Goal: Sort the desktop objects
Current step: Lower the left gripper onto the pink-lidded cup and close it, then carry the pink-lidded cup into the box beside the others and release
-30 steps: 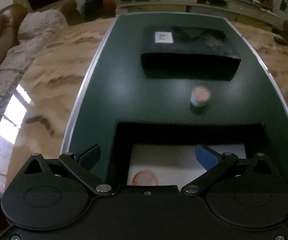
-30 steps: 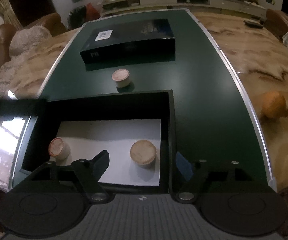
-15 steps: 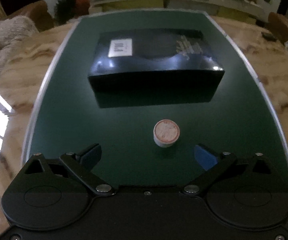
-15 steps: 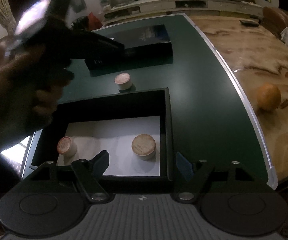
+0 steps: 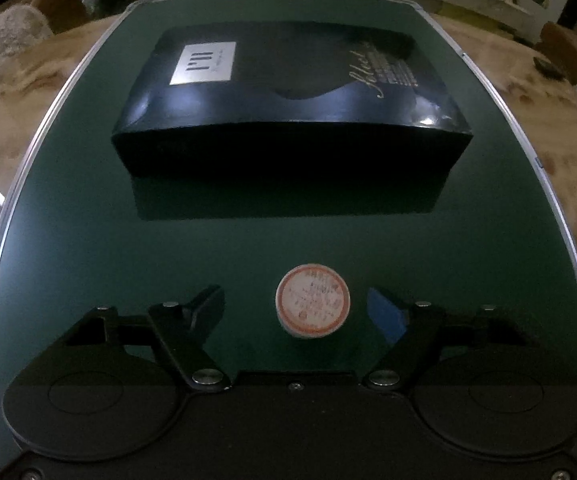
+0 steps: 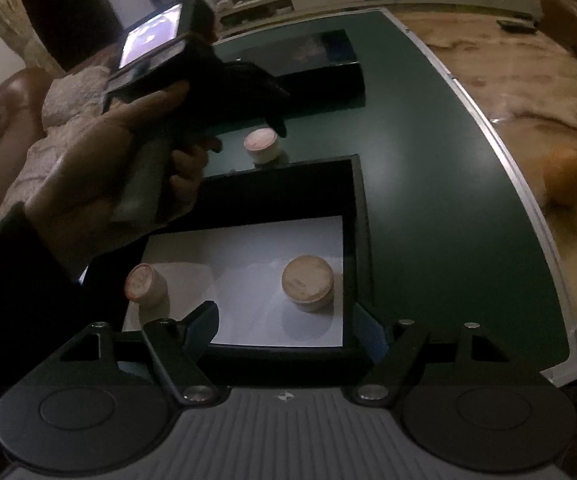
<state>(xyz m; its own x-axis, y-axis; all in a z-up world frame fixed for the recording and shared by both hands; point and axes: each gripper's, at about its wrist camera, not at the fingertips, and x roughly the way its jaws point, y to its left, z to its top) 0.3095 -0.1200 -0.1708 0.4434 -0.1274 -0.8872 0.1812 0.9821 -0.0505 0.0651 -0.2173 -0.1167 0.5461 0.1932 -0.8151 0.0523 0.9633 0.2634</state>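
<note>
Left claw wide open around the small pink-topped jar, not gripping; dark box at 12 o'clock. Right claw open, empty, above the black tray holding two jars; orange at 2 o'clock on the desk.

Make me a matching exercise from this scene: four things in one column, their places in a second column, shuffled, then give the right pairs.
Things:
1. red-topped cap
2. tan wooden disc
3. orange
4. dark blue box

Places:
A. on the marble tabletop, off the green mat
B. inside the black tray, on white paper
C. between the open jaws of the left gripper
D. at the far end of the green mat

Pairs: 1-C, 2-B, 3-A, 4-D
</note>
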